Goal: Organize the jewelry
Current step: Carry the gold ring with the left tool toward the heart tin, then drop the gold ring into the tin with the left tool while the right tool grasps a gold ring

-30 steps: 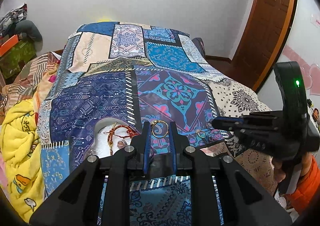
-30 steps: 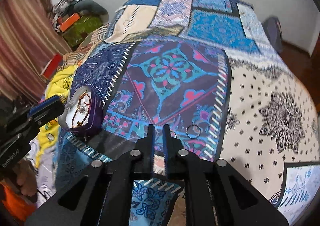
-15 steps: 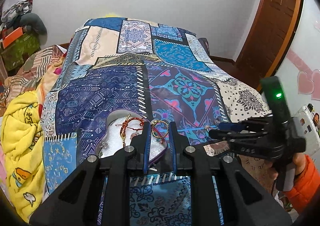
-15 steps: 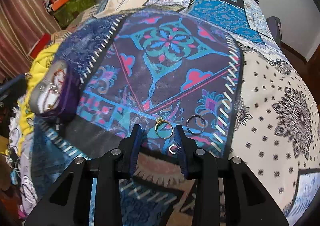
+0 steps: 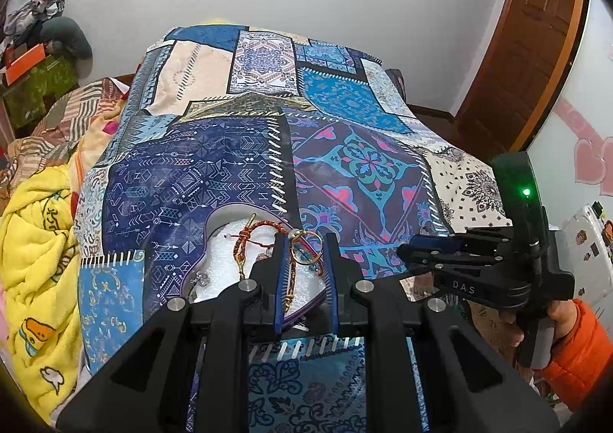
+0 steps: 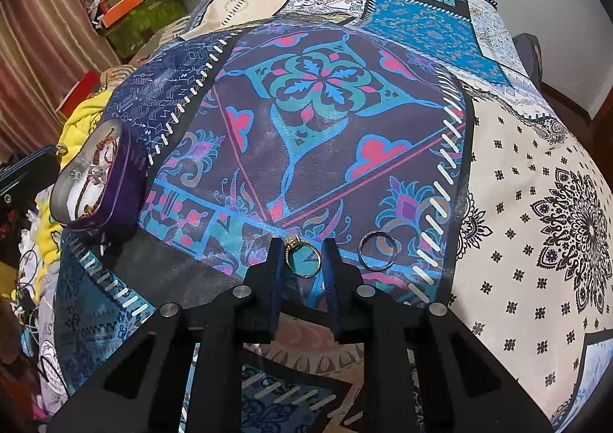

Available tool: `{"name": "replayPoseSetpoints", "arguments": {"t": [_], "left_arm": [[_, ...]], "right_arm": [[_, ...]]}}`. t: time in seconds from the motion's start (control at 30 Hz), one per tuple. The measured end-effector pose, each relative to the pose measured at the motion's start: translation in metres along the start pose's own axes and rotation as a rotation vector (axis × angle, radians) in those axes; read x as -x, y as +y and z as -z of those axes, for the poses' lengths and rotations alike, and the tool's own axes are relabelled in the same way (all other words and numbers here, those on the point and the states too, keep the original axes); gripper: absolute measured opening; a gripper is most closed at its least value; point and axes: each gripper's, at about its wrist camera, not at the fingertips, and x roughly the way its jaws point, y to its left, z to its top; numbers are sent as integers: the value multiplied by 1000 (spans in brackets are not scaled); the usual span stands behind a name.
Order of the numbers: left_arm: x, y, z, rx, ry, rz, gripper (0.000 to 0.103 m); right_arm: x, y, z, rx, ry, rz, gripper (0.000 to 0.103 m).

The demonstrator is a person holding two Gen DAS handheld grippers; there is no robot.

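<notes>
My left gripper (image 5: 304, 260) is shut on a gold ring (image 5: 305, 252), held just over the purple jewelry box (image 5: 214, 218). The box's white lining holds a red cord bracelet (image 5: 264, 228) and small silver pieces. Over the patchwork bedspread (image 6: 314, 95), my right gripper (image 6: 302, 260) points steeply down with its jaws closing. A second gold ring (image 6: 302, 259) with a small stone lies between its pads and fills the gap. A plain silver ring (image 6: 376, 251) lies flat just right of it. The purple box (image 6: 115, 180) sits at far left in the right wrist view.
A yellow blanket (image 5: 38, 249) is bunched along the bed's left side. Boxes and clothes (image 5: 34, 61) are piled in the far left corner. A wooden door (image 5: 536, 50) stands at the right. A hand in an orange sleeve (image 5: 574, 348) carries the right gripper (image 5: 406, 251).
The right gripper sank to the bedspread, opened around the gold ring with the stone, then narrowed onto it. The left gripper kept its ring over the box, hardly moving.
</notes>
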Motion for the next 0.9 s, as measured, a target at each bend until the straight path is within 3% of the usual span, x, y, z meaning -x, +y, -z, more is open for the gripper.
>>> {"name": "replayPoseSetpoints", "arguments": {"t": [0.03,0.07,0.47,0.53,0.67,0.9], "left_arm": [[0,-1,0,-2,-2,-1,16],[1,-1,-1,-4,-4,-2,16],[22,6,-2,5,-40,-19,16],[24,8,-1,7,-41,-21,16],[25,11,1,13,-37,-20,16],[19,15,5,28,-25,-16,16]], "right_arm": [[1,1,0,1,-2,1,16],[1,1,0,1,-4,1,5],[27,-3,-7,-49,-42,-45,5],[30,-9,-8,-73,-27,-60,7],[30,-13,-8,-75,-20,-35,31],[9,1,-8,-14,8,-2,31]]}}
